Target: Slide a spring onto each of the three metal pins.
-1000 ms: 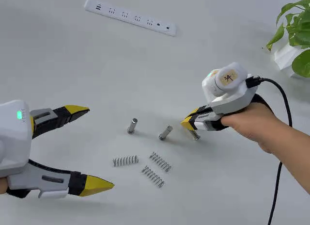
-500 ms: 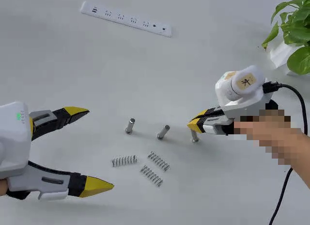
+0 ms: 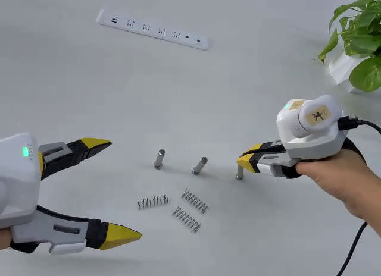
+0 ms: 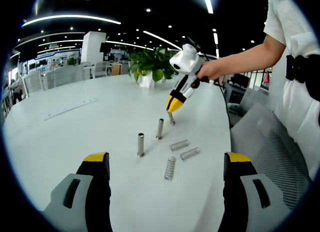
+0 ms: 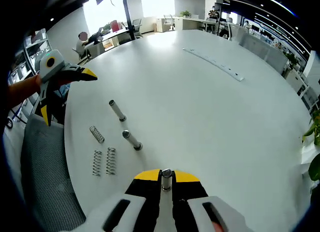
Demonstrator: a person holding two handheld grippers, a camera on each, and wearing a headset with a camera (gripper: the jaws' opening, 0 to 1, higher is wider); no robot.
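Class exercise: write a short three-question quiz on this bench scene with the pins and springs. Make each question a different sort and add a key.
1. True or false: all three coiled steel springs lie loose on the pale grey table.
2. Multiple choice: the right gripper is shut on A) a spring, B) the rightmost short silver metal pin, C) the white power strip.
3. Fill in: the left gripper has its jaws ___.
Key: 1 true; 2 B; 3 open.
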